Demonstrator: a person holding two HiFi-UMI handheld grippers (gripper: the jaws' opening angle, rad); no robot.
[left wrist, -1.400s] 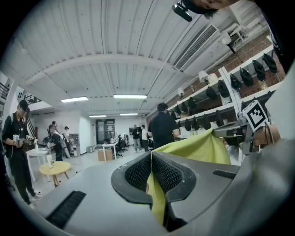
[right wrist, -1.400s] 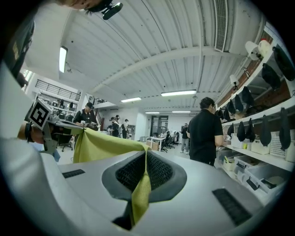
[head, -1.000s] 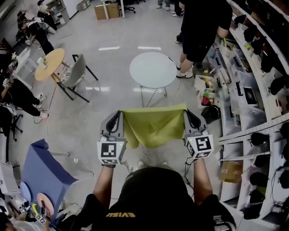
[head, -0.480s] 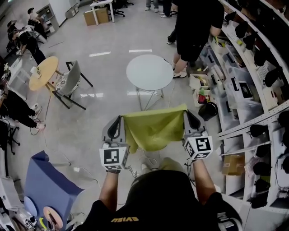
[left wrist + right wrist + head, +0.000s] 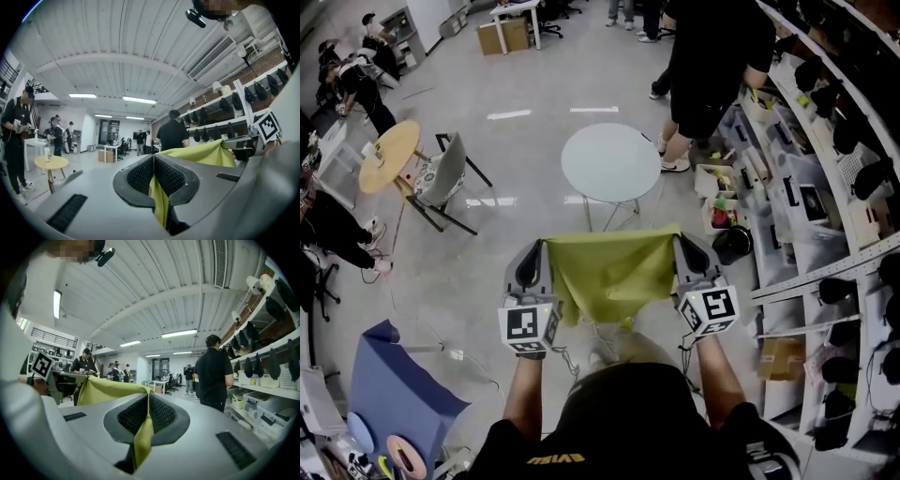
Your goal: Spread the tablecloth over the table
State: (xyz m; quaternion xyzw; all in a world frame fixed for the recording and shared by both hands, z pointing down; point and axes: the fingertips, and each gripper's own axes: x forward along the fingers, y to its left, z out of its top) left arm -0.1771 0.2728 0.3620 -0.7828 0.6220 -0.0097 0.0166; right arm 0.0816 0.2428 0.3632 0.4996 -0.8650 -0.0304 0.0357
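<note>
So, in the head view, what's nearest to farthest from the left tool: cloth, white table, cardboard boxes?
1. cloth, clamped in the left tool itself.
2. white table, ahead, slightly to its right.
3. cardboard boxes, far off, top left.

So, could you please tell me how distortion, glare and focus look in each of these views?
Head view: fisheye bends the shelves, and light glares in streaks on the glossy floor. Left gripper view: dark rounded corners, and the tablecloth close between the jaws looks soft. Right gripper view: same dark corners, bright strip lights overhead.
</note>
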